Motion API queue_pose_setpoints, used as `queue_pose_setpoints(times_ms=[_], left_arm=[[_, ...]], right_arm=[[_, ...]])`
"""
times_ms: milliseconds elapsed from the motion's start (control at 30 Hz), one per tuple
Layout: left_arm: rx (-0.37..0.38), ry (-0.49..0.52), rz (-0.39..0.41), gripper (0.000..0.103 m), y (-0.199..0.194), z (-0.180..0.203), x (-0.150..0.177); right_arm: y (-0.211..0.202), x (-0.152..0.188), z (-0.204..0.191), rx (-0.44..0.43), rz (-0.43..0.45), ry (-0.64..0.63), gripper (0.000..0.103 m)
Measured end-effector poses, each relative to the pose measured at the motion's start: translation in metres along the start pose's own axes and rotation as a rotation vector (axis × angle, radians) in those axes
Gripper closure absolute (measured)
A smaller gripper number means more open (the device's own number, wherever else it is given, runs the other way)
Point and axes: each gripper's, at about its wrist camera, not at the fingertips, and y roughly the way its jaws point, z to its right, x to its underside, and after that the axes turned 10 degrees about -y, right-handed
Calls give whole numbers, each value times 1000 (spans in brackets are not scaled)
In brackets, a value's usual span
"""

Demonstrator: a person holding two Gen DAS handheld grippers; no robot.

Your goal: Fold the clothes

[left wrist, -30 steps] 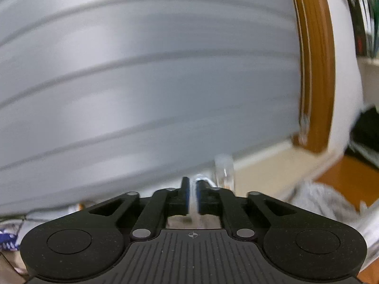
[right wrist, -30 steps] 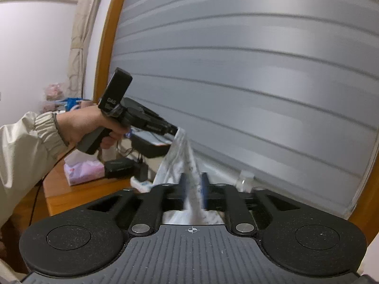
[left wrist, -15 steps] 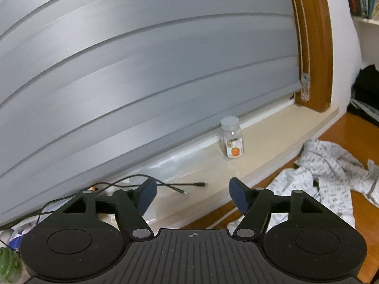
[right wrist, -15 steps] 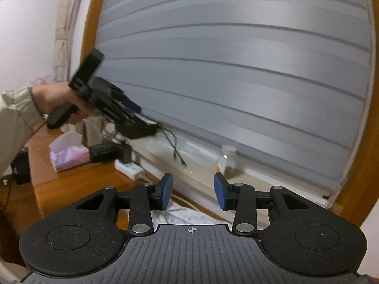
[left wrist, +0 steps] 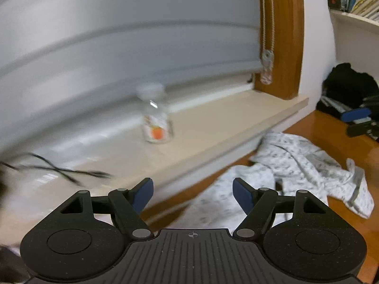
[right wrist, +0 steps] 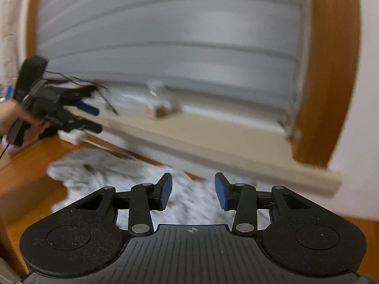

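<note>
The white garment with a small dark print (left wrist: 286,168) lies crumpled on the wooden table (left wrist: 341,139), just below the window sill. My left gripper (left wrist: 193,193) is open above its left part, nothing between the blue pads. In the right wrist view the same garment (right wrist: 94,170) spreads under and to the left of my open right gripper (right wrist: 192,193), which holds nothing. There the left gripper (right wrist: 94,118) shows at the far left, held in a hand (right wrist: 9,118), jaws apart. The right gripper (left wrist: 347,125) appears at the right edge of the left wrist view.
A beige window sill (left wrist: 225,123) runs behind the table, bearing a small clear jar (left wrist: 156,120) and a black cable (left wrist: 61,170). Grey blinds (right wrist: 177,35) in a wooden frame (right wrist: 331,71) fill the background. A dark bundle (left wrist: 348,82) sits at the far right.
One second ago both grippers were shut on the lifted garment. They have let go and opened, the garment now lies on the table, and both views have tipped downward.
</note>
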Motion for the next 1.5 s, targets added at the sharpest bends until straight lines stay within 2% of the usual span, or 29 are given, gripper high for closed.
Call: queue_pose_setpoints(times_ms=[133,267,333,400,500,567,633,667,700,733,767,833,900,1100,1300,1367,1500], left_arm=[[58,-41,13,26,47,11,29],[128,-71,17,26,78,23,39],[155,-60,17,26,89,32,40],[176,-40,13,26,99,41,41],[170,11,-5,27,115,55,42],[177,11,-14,33,124,58,45],[200,-2,-26,50,129,56,49],[211,-6,-33,62,131,55,50],[222,-11,-40,64,134,54,52],[229,-12,-45,74,136,53,54],[228,-7,-47,80,137,54,56],[221,-11,-43,93,139,53,58],[218,-22,-20,96,136,51,58],[211,-39,8,98,122,38,57],[230,-53,-2,98,120,34,56],[223,-47,-17,98,122,34,56],[222,-45,-12,98,120,35,56]], right_arm=[[37,20,17,13,-68,55,62],[75,27,25,23,-113,82,62],[93,26,26,23,-121,94,59],[105,24,25,27,-140,88,50],[124,23,23,33,-167,78,50],[136,21,22,37,-186,72,48],[149,20,21,42,-204,66,41],[155,20,21,44,-213,63,41],[161,19,20,46,-223,59,42],[165,19,20,46,-226,57,44],[163,21,20,45,-221,55,48],[155,24,19,37,-203,49,90],[137,26,18,62,-164,50,97],[51,41,18,151,-55,106,98],[1,83,-3,154,-166,115,97],[-7,86,-6,161,-168,125,93],[9,62,-2,173,-138,129,73]])
